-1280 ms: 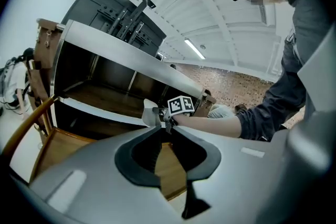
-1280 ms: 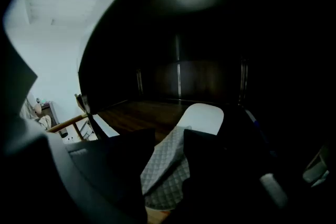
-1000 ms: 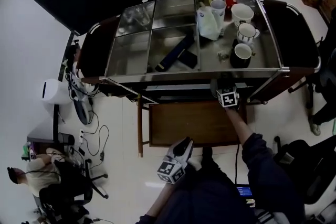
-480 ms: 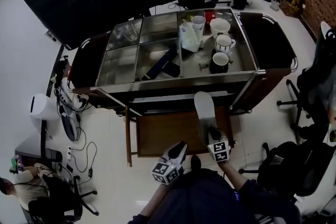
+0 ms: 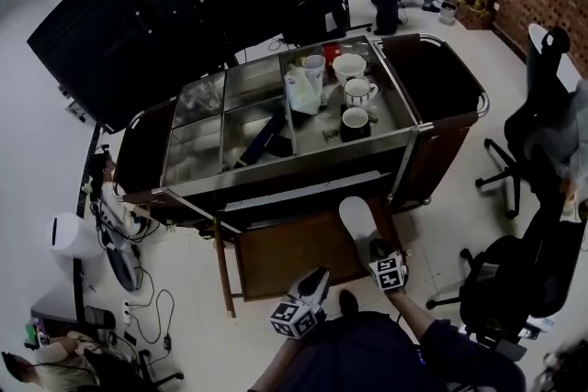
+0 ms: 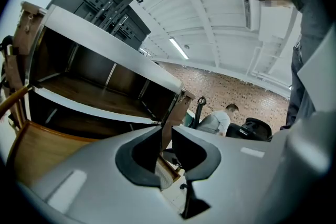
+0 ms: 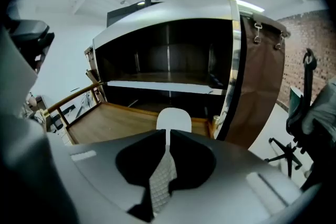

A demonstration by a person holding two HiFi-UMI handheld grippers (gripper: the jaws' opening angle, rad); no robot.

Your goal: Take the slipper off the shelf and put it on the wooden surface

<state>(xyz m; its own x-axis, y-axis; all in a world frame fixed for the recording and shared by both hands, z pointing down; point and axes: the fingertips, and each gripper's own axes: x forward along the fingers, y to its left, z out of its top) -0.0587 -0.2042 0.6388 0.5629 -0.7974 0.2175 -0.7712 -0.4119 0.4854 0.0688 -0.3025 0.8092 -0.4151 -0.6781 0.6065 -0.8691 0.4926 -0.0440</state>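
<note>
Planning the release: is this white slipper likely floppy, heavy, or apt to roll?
Probably stiff: the slipper juts straight out from the right gripper, whose jaws are opening on its edge. Likely light: one thin edge carries it. Flat, so unlikely to roll.

The near end of the slipper [image 5: 356,218] is being hidden by the right gripper [image 5: 376,246], whose jaws are being opened around it. A person [image 5: 50,372] is being cut off by the head view's lower edge.
</note>
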